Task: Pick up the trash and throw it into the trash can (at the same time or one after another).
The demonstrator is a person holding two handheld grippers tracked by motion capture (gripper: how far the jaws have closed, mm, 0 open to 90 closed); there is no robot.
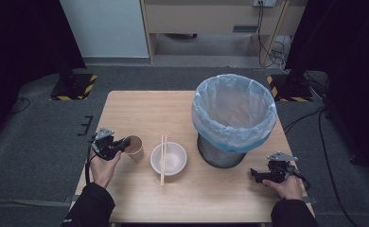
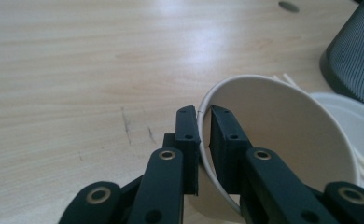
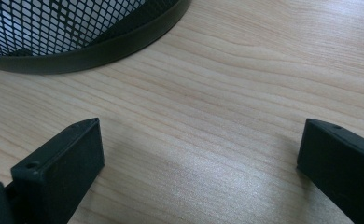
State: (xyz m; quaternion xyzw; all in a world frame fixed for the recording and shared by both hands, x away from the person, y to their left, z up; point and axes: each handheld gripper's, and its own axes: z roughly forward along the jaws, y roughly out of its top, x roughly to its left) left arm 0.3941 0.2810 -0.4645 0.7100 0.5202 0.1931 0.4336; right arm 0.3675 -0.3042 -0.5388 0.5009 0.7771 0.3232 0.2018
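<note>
Pinching the rim of the paper cup (image 2: 283,135) with our left gripper (image 2: 204,135), we are holding one jaw outside the wall and one inside, closed on the thin paper. The cup is sitting near the left edge of the bench (image 1: 140,109), just beside the white bowl (image 1: 175,158) with the chopsticks (image 1: 163,158) lying across it. Our right gripper (image 1: 260,175) is resting near the right front corner of the bench, by the foot of the bin (image 1: 233,118), its jaws standing wide apart with nothing between them.

We are judging the grip as the weak point. The jaws are biting only the rim, so a hard squeeze could crease the wall, and a quick lift could let the cup swing or slip out. Swinging it toward the bin, we could also clip the chopsticks and roll them off the bowl, since they are lying loose close to the cup.

From the left gripper view we are reading the wall caught between the jaws and the cup looking empty inside. From the high view we are getting the layout instead: the plastic liner (image 1: 234,106) over the bin's mouth and how high the cup must rise to clear it.
</note>
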